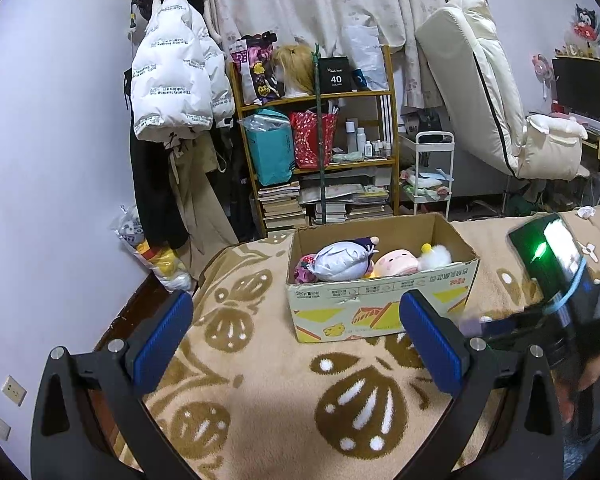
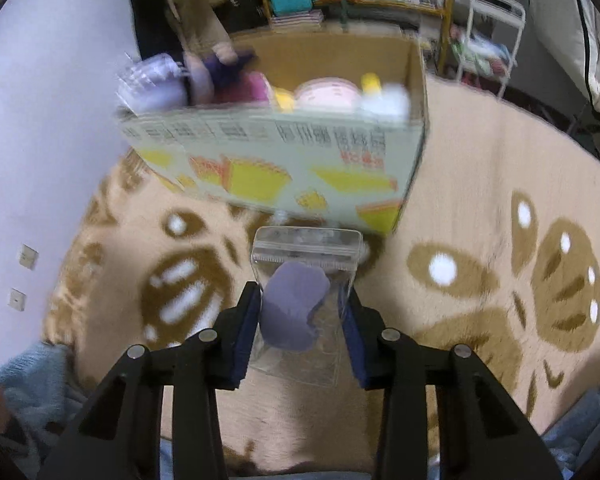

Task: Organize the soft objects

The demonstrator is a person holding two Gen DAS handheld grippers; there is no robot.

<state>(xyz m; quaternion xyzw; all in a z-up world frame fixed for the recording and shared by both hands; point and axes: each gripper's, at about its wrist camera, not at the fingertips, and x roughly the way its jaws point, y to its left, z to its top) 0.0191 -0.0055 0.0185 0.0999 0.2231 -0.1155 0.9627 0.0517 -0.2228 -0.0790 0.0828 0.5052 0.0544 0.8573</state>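
Left gripper (image 1: pixel 296 338): jaws spread wide, nothing between them, hovering over the patterned blanket (image 1: pixel 260 392) on the bed. Ahead of the jaws, slightly toward the right jaw, sits the cardboard box (image 1: pixel 380 300), open top. Inside, left to right: a pink/red plush barely showing at the left wall, a grey-white plush with purple hat (image 1: pixel 342 260), a pink round plush (image 1: pixel 396 262), a white fluffy plush with yellow bit (image 1: pixel 436 254). Past the right jaw, the other gripper's body shows at the frame edge, blurred.

Right gripper (image 2: pixel 300 320): jaws clenched on a clear plastic pouch (image 2: pixel 306 256) with a purple soft toy (image 2: pixel 294 308) inside. The pouch sticks out forward past the jaw tips; its stiff top edge is near the box's front wall (image 2: pixel 276 160), touching or not, cannot tell. The box is straight ahead and above the jaws in this view, heavily motion-blurred. Blanket on both sides of the jaws.

Judgement: pouch is on its way into the box, not in yet.

Risks:
- Plastic is slick and the jaws seem to pinch mostly film around the toy; pouch may slide out mid-carry and land on the blanket short of the box.
- Pouch's leading edge sits low relative to the box rim; if not raised, it may hit the front wall and shove or tip the light box.
- Box is already fairly full; pouch may perch on the plushes and slip over the rim.
- Empty left gripper is close to the box; could collide with the right one on approach.
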